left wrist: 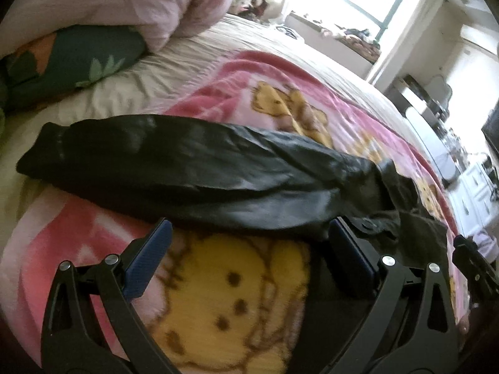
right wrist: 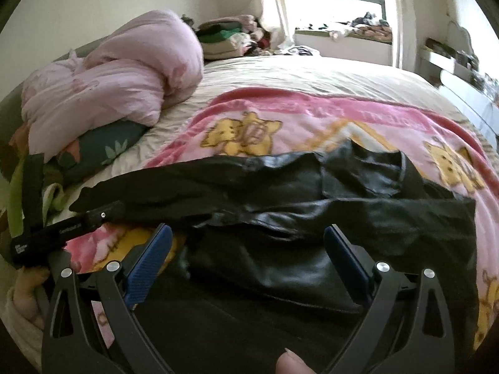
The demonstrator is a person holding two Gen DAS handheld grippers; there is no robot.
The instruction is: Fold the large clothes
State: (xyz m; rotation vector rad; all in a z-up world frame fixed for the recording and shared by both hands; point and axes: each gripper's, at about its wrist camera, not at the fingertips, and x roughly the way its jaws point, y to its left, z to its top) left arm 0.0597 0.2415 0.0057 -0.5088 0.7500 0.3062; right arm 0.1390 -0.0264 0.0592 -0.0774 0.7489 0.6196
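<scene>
A black leather-look jacket lies on the pink bear-print blanket, one long sleeve stretched to the left. My left gripper is open, its blue pads just short of the sleeve's near edge. In the right wrist view the jacket spreads across the blanket. My right gripper is open over the jacket's body, empty. The left gripper's body shows at the left by the sleeve end. The right gripper's body shows at the right edge of the left view.
A rolled pink duvet and a dark floral pillow sit at the bed's far left. Piled clothes lie by the window. White furniture stands along the bed's right side.
</scene>
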